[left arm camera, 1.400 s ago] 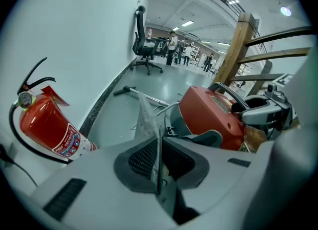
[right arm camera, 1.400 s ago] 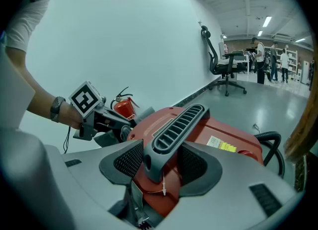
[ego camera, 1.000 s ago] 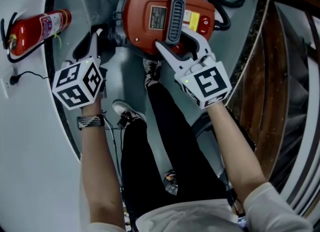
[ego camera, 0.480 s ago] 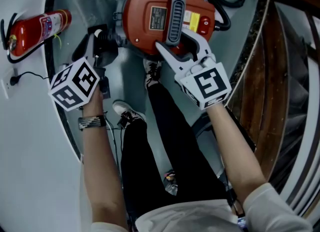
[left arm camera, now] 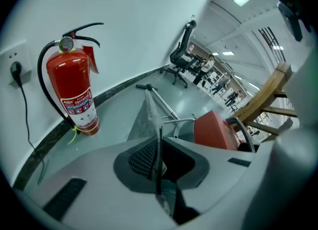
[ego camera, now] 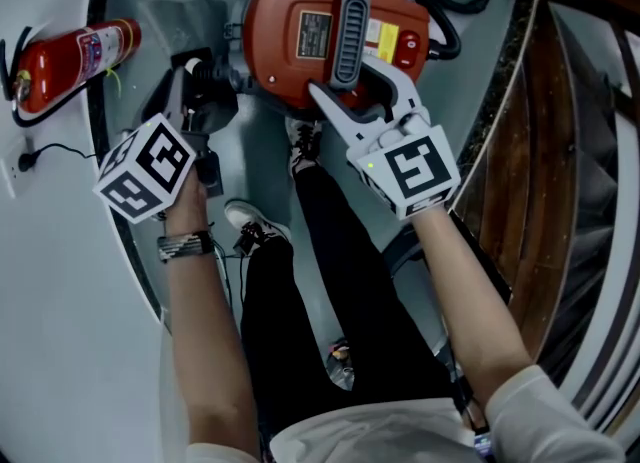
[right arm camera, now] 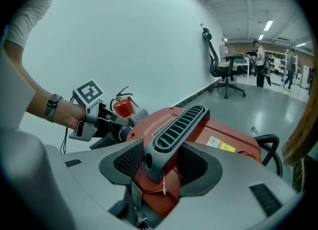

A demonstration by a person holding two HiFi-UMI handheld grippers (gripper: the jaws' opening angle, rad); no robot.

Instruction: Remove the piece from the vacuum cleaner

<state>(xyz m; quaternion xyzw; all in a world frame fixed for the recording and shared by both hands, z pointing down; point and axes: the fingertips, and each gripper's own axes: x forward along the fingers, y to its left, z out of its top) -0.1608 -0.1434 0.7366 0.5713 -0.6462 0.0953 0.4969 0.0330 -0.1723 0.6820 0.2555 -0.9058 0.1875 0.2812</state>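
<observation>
Red vacuum cleaner (ego camera: 300,41) stands on the floor (ego camera: 255,156) in front of the person, and the black piece (ego camera: 222,96) to come off it sits at its left side, right against the inlet. Over the last second the left tool (ego camera: 192,86) has rolled about its own line, its marker cube (ego camera: 145,168) turning a fresh face upward, while its place barely shifted. Its jaws are narrow, nearly together, pinching a thin dark edge that seems to belong to the piece. That roll reads as a twist to loosen the piece, which has not yet come clear of the inlet. The right tool (ego camera: 347,79) stays clamped on the grey handle (ego camera: 347,21), apparently bracing the machine. The vacuum cleaner is itself the one container here: its red top (ego camera: 285,6) is shut, so what is inside cannot be seen. A fire extinguisher (ego camera: 75,61) stands at the wall.
</observation>
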